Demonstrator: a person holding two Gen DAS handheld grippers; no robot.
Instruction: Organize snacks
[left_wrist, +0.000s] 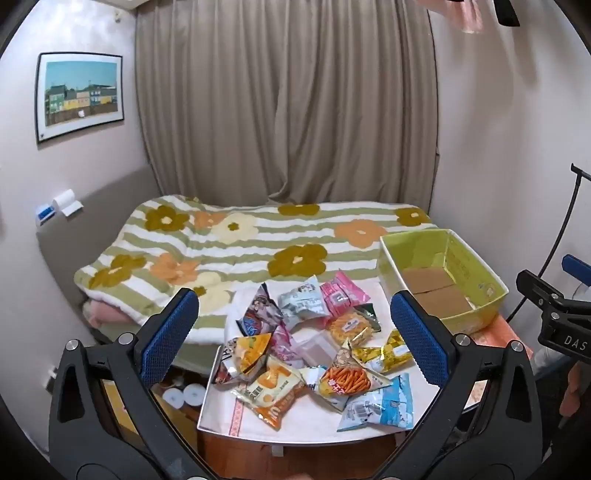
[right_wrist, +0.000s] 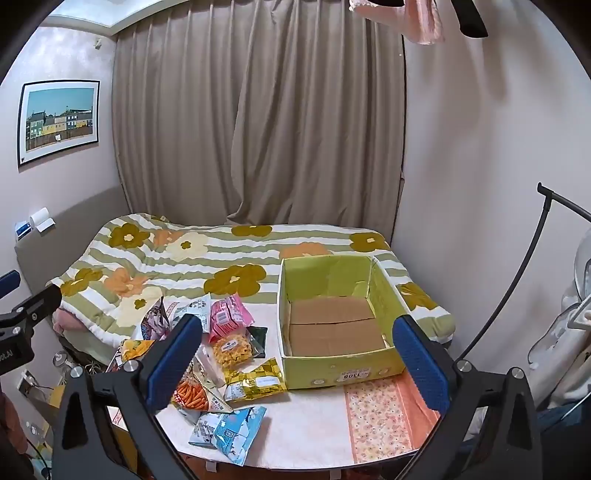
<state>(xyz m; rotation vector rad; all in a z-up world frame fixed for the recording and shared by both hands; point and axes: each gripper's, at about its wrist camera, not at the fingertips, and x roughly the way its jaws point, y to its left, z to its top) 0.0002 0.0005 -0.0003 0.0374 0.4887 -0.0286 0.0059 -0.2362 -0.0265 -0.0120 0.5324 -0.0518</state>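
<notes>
We hold both grippers up over the surface (right_wrist: 314, 417), tilted down a bit, w/ nothing between the pads. Left gripper (left_wrist: 295, 332) is spread wide, hanging above the snack pile (left_wrist: 314, 347). Right gripper (right_wrist: 299, 360) is also fully released, its view facing the green box (right_wrist: 340, 369).

Snacks sit in a loose heap on the left part of the surface, on a white cloth, packets overlapping. In the heap: a pink packet (left_wrist: 341, 293) at the far side, a grey-white one (left_wrist: 301, 301) just beside it, a clear bag of yellow crisps (left_wrist: 351, 326) nearer, an orange stick-snack bag (left_wrist: 343, 380) in the middle, a gold-yellow packet (left_wrist: 388, 354) to its right, and a light blue packet (left_wrist: 376, 406) at the near edge. An orange-and-white bag (left_wrist: 271, 395) lies near-left.

The green box stands to the right of the heap, apart from most packets; the gold-yellow packet lies just beside its near-left corner. Box is open-topped, brown cardboard floor showing, no snacks inside.

Behind the surface is a bed w/ a flowered striped blanket (right_wrist: 221, 258), then a beige curtain (right_wrist: 258, 129). A framed picture (left_wrist: 79, 94) hangs on the left wall.
</notes>
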